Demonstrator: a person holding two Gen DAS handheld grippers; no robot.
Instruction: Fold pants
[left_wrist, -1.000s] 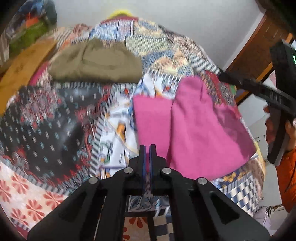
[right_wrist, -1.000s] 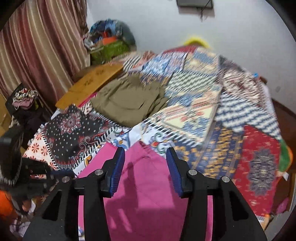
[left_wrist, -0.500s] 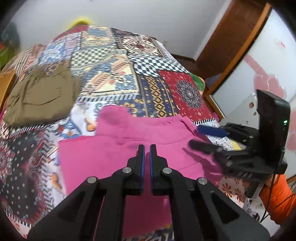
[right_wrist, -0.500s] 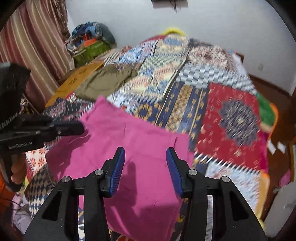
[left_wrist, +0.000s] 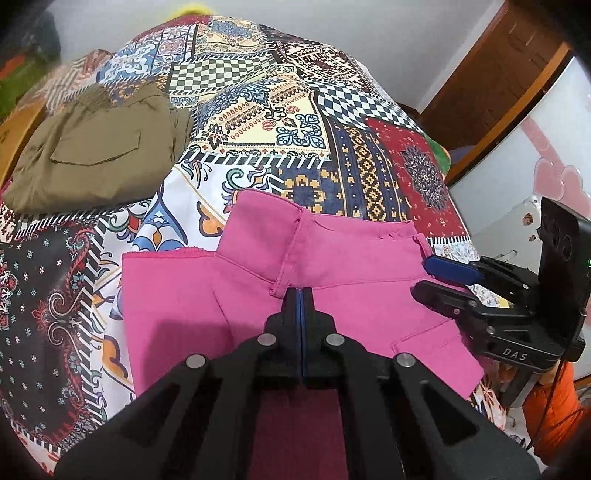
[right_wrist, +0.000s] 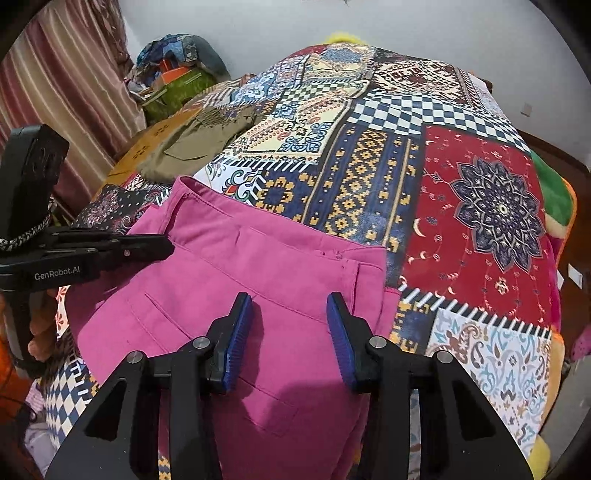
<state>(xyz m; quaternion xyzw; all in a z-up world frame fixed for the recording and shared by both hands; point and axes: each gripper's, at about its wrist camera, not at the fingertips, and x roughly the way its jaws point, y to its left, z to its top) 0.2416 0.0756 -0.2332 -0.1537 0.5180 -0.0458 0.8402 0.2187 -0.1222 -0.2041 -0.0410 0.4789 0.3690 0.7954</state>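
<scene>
Pink pants (left_wrist: 332, 273) lie on the patchwork bedspread (left_wrist: 280, 122), waistband toward the far side, also in the right wrist view (right_wrist: 236, 273). My left gripper (left_wrist: 299, 295) is shut with nothing between its jaws, just above the pants' middle seam; it shows from the side in the right wrist view (right_wrist: 162, 245). My right gripper (right_wrist: 290, 325) is open and empty, hovering over the waistband end of the pants. It shows in the left wrist view (left_wrist: 436, 275) at the pants' right edge.
Folded olive-green pants (left_wrist: 96, 147) lie at the far left of the bed, also in the right wrist view (right_wrist: 199, 140). A clutter pile (right_wrist: 177, 74) and striped curtain (right_wrist: 62, 81) stand left. A wooden door (left_wrist: 491, 74) stands right.
Both grippers have swung around and come closer to the pink pants. The left stays shut, the right stays open. The pants now lie flatter, with the waistband in view.
</scene>
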